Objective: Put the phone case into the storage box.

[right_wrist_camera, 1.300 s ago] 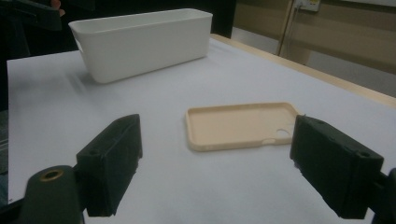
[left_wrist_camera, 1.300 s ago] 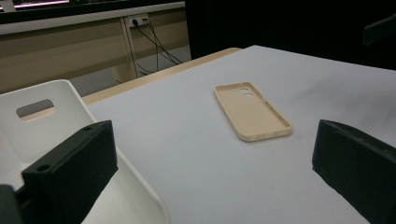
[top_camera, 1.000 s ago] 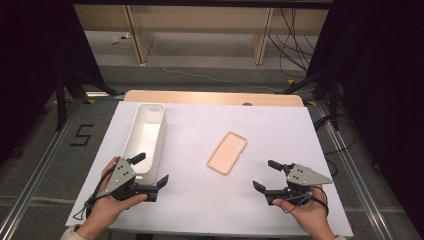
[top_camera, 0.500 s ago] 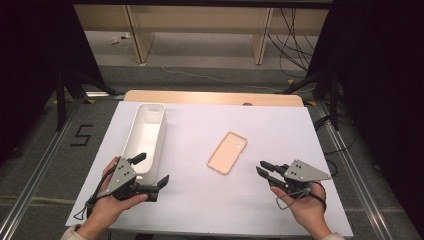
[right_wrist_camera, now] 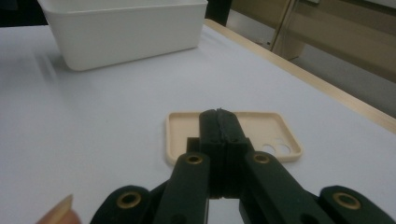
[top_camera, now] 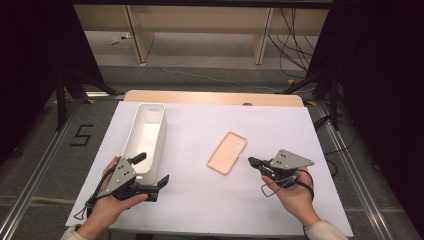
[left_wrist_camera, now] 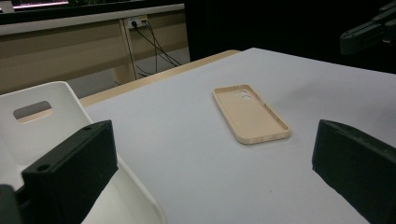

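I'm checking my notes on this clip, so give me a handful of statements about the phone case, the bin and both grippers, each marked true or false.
1. The phone case lies inside the white bin. False: it lies on the white table cover, apart from the bin.
2. The right gripper is shut, with nothing between its jaws. True.
3. The left gripper is clamped on the bin's rim. False: its jaws stand open beside the bin.
4. The case lies with its hollow side up. True.
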Motion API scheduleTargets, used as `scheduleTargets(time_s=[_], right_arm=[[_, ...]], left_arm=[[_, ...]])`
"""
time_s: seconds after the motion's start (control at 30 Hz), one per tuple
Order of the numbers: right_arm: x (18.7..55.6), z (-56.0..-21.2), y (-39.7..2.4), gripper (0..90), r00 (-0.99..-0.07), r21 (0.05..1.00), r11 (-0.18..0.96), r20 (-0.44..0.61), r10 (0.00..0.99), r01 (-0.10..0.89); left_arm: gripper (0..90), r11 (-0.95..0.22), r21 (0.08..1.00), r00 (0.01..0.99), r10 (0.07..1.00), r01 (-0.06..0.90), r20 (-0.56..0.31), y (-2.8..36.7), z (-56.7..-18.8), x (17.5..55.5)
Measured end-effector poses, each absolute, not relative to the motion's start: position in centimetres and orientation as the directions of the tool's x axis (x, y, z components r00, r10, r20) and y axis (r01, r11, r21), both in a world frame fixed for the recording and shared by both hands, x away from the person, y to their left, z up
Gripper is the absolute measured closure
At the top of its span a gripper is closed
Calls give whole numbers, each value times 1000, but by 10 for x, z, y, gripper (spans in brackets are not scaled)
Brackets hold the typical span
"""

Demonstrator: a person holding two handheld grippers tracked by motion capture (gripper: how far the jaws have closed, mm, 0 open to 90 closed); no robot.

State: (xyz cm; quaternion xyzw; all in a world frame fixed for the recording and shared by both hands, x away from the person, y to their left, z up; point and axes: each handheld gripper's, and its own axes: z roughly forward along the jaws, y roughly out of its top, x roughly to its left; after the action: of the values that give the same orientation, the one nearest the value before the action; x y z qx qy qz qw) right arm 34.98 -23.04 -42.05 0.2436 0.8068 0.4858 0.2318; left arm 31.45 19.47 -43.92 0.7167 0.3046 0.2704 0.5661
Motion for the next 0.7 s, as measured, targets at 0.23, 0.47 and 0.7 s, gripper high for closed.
scheduleTargets(time_s=[0.23,0.47,0.7], right_arm=[[366,-424,-211,900,-786,885,426,-123,606,190],[380,-427,-195,900,-797,871,446,-114,593,207],[391,-433,-183,900,-812,843,482,-99,576,239]], left_arm=[[0,-172,977,668,743,130,42,194,-439,314],[0,-171,977,668,743,129,41,194,-439,314],[0,-169,977,667,744,129,41,195,-439,315]])
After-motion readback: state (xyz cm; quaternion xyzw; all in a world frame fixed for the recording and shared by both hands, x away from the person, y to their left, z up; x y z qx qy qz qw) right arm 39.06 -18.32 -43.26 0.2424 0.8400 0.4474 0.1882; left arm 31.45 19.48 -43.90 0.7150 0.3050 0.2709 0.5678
